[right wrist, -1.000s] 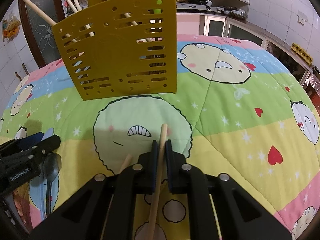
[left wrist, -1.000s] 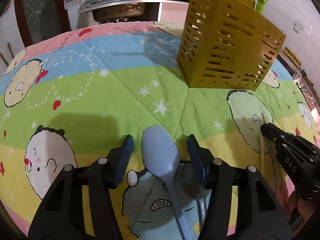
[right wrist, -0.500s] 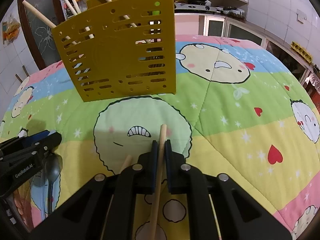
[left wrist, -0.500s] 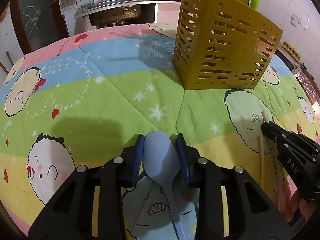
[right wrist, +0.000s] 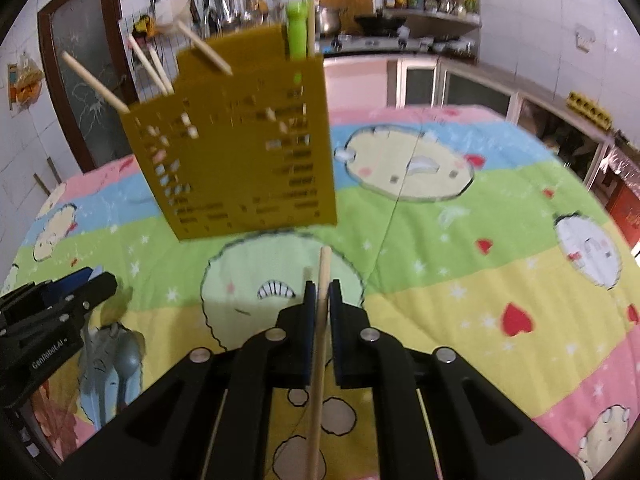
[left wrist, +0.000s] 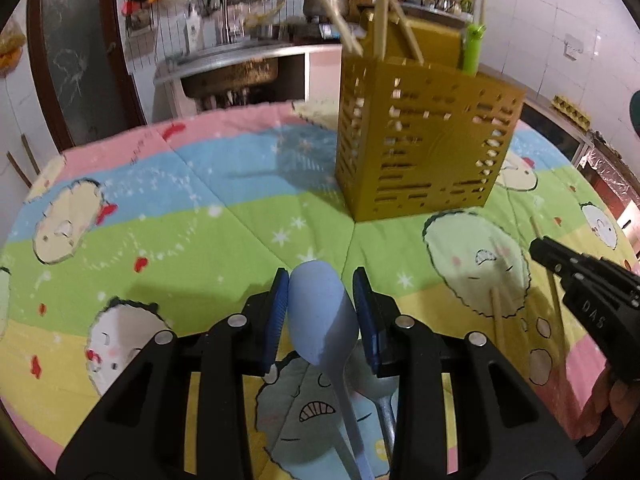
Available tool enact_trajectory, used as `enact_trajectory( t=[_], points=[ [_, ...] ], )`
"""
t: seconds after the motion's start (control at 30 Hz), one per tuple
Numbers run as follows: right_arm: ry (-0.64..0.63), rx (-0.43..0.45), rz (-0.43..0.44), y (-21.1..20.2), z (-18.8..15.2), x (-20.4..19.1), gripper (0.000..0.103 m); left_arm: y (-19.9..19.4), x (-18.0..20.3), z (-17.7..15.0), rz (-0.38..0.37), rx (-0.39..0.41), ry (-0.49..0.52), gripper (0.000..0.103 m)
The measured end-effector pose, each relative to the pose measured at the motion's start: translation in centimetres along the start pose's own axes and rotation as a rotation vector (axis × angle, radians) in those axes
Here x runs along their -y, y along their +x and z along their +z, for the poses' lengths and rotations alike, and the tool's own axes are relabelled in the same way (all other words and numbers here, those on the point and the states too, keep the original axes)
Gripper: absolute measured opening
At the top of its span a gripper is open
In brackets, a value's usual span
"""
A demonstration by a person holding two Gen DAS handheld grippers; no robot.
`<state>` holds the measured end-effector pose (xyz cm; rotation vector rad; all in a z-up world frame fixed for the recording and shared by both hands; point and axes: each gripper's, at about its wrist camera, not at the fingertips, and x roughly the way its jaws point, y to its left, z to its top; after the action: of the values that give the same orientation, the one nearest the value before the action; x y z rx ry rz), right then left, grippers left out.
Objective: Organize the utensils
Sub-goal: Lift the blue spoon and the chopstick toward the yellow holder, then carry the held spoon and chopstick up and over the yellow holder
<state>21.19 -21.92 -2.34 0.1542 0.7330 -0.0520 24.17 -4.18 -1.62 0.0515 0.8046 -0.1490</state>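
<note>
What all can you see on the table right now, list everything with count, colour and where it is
Holder: one, yellow, slotted, far middle of the quilt.
Chopsticks in holder: several, wooden, sticking out of its top.
Green utensil: one, standing in the holder.
Blue spoon: one, pale blue, between the left gripper's pads.
Metal spoon: one, grey, on the quilt under the left gripper.
Held chopstick: one, wooden, clamped in the right gripper.
Loose chopsticks: at least one, wooden, on the quilt near the right gripper.
Quilt: one, cartoon print in striped colours, covering the table.
Left gripper: black, blue pads, shut on the blue spoon.
Right gripper: black, shut.
</note>
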Motion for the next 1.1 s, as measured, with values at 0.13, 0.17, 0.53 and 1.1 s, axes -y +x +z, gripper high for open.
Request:
enact_trajectory(
  t=[0.13,0.17,0.53,1.1],
  points=[
    [0.005,0.086,0.006,-2.8,0.0,-0.1,0.006,-2.8,0.2,0.1,0.006,0.088,0.010,0.031],
    [0.005,0.103,0.009,-3.3,0.2,-0.1,0.006,-3.4,0.3,0.0,0.005,0.106,0.011,0.031],
    [0.018,0.323,0.055,-9.6,-0.4,1.1,0.006,-8.9,1.8,-1.3,0.009,0.308,0.078,0.029],
    [-0.012,0.497,0.071,-15.1,-3.7,0.7,0.006,-12.4,1.4,-4.3,0.013,0.430,0.086,0.028]
  ],
)
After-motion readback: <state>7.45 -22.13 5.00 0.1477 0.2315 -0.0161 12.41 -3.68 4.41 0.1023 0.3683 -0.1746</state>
